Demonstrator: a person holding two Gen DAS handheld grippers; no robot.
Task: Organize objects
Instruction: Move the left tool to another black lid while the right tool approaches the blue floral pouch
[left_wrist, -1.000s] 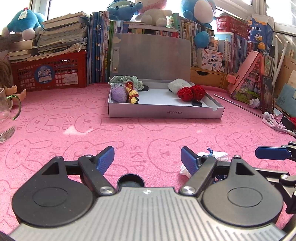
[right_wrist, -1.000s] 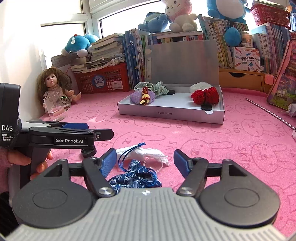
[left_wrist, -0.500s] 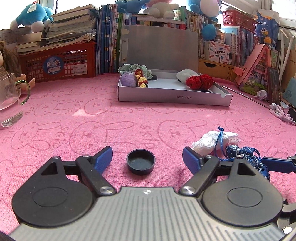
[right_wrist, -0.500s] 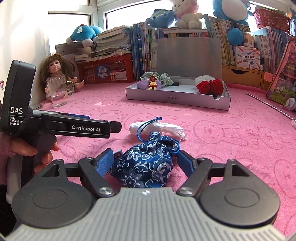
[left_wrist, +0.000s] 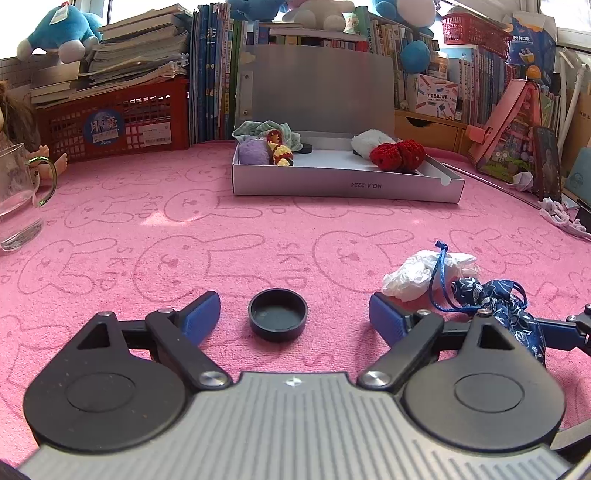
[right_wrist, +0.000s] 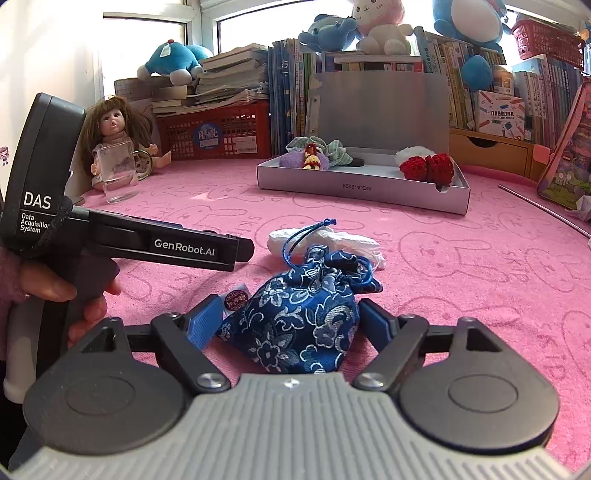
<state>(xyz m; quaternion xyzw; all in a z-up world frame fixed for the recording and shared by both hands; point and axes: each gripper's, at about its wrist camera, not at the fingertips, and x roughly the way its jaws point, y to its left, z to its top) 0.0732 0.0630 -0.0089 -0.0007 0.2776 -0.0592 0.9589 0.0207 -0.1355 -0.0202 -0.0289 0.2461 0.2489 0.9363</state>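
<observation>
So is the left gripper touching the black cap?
Apart. In the left wrist view the black cap sits on the pink cloth between the left gripper's open fingers, which have just been opening, with cloth showing on both sides.

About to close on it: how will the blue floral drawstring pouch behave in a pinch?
The blue floral pouch looks like soft cloth, slumped and creased, so it will probably squash and sag rather than hold shape. Its loose cord trails onto the white crumpled bag and may snag. Rolling seems unlikely.
</observation>
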